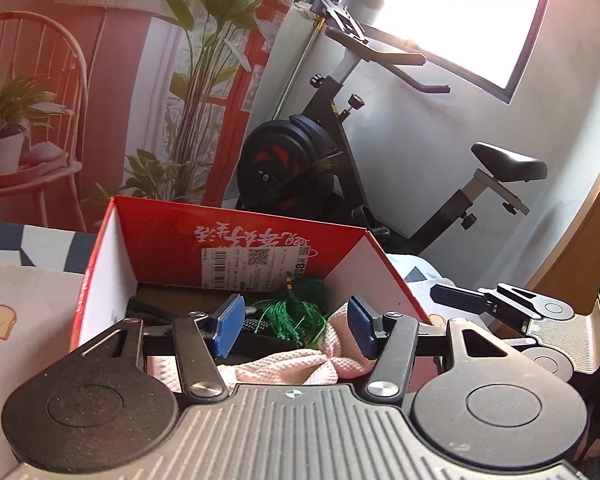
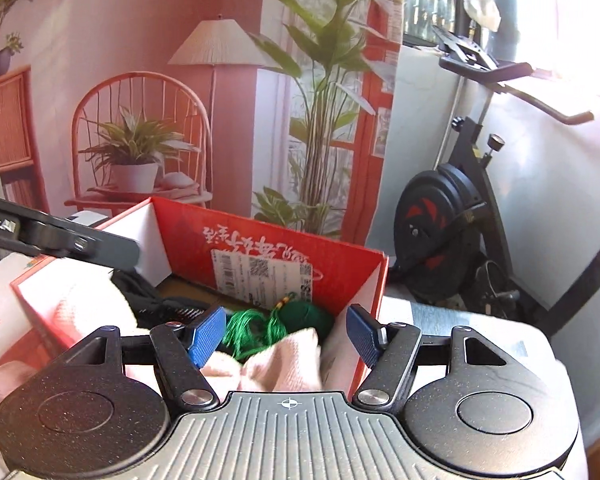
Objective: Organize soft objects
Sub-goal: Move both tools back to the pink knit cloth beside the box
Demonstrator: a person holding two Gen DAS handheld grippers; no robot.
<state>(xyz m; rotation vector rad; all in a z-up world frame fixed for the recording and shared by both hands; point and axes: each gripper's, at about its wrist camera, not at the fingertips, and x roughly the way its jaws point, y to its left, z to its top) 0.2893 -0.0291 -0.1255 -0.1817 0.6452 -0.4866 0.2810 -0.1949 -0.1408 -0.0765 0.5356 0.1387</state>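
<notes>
Box (image 1: 240,240): red outside, white inner walls, white barcode label (image 1: 256,270). Towel (image 1: 300,364): pale pink, fine waffle weave. Cord (image 1: 296,316): bright green. Gripper pads (image 1: 230,324): blue, ribbed. Exercise bike (image 1: 296,160): black, red-accented flywheel. Chair (image 2: 140,136): coral.

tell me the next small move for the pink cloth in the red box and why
Probably lower the left tool a little and close it on the pink cloth. Both tools stand open with nothing gripped, and the cloth lies bunched at the near end of the red box, below the left pads and beside the green cord. Gripping it would let it be settled properly.
</notes>
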